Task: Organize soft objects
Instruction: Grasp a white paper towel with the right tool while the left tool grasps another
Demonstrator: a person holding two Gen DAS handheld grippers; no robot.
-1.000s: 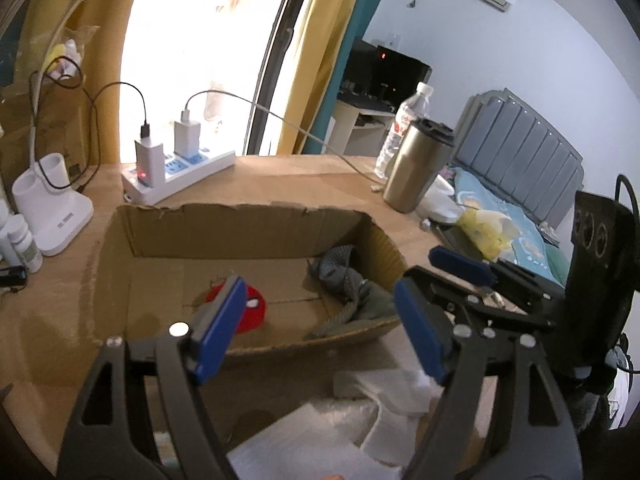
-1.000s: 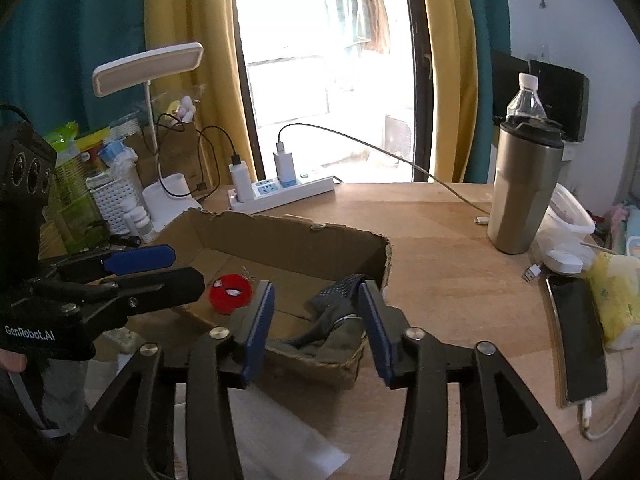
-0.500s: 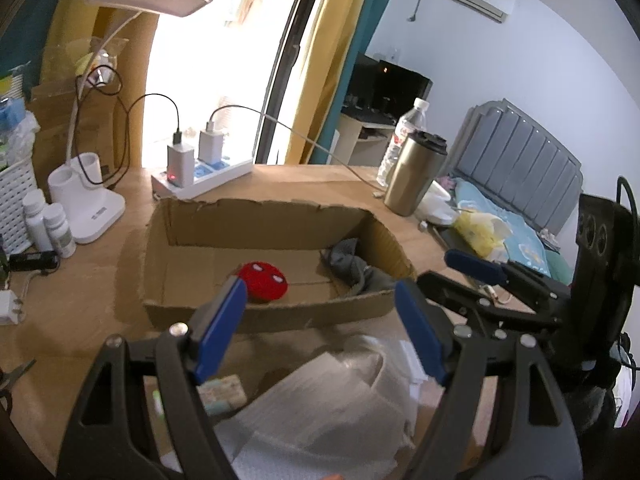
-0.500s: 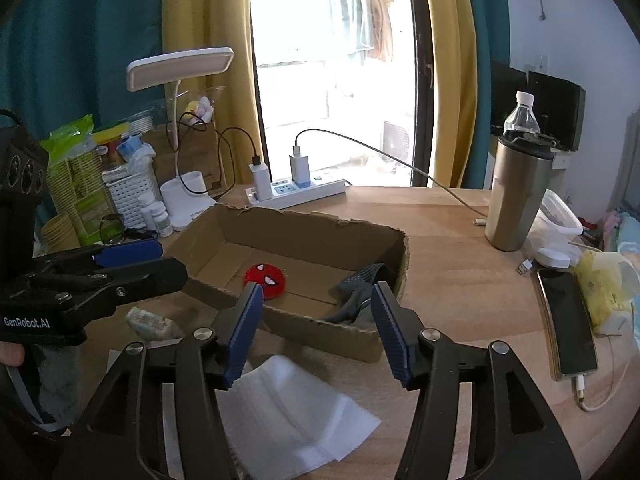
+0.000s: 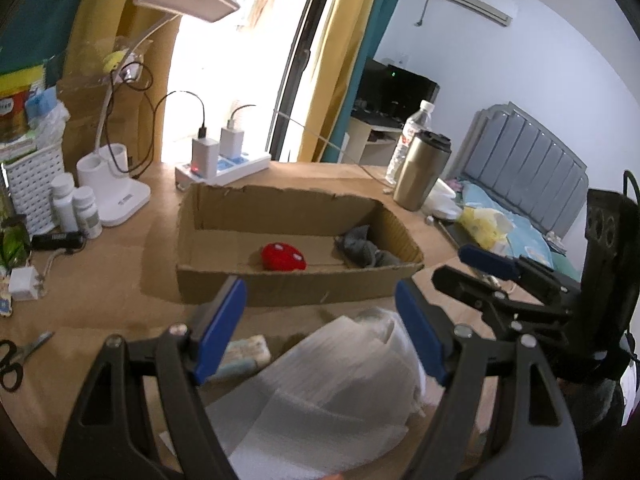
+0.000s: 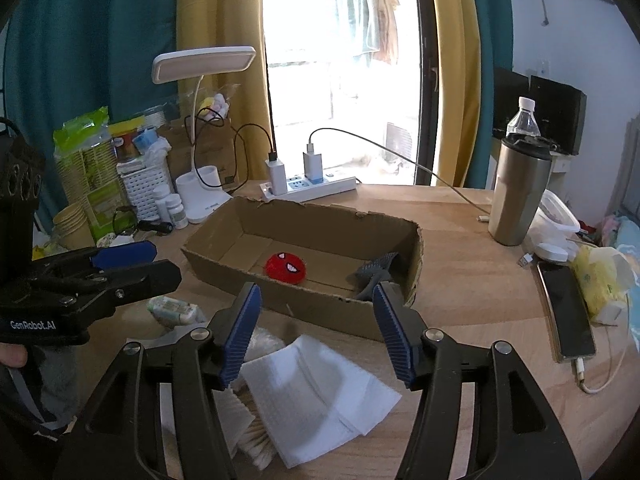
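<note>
An open cardboard box (image 5: 280, 294) (image 6: 224, 236) lies on the wooden desk. Inside it are a red plush ball (image 5: 283, 257) (image 6: 285, 266) and a grey glove (image 5: 364, 249) (image 6: 374, 272) at the right end. White foam sheets (image 5: 340, 376) (image 6: 316, 392) lie on the desk in front of the box, with a small tissue pack (image 5: 244, 354) (image 6: 176, 309) to their left. My left gripper (image 5: 320, 332) is open and empty above the foam sheets. My right gripper (image 6: 316, 332) is open and empty above the sheets, short of the box.
A steel tumbler (image 6: 518, 192), water bottle (image 6: 522, 120), phone (image 6: 564, 312) and yellow tissue pack (image 6: 598, 280) stand right of the box. A power strip (image 6: 308, 186), desk lamp (image 6: 200, 128), pill bottles (image 5: 76, 210) and scissors (image 5: 20, 360) are behind and left.
Both grippers have pulled back and up from the box. The right gripper's jaws have widened. The foam sheets and tissue pack have come into view beneath them.
</note>
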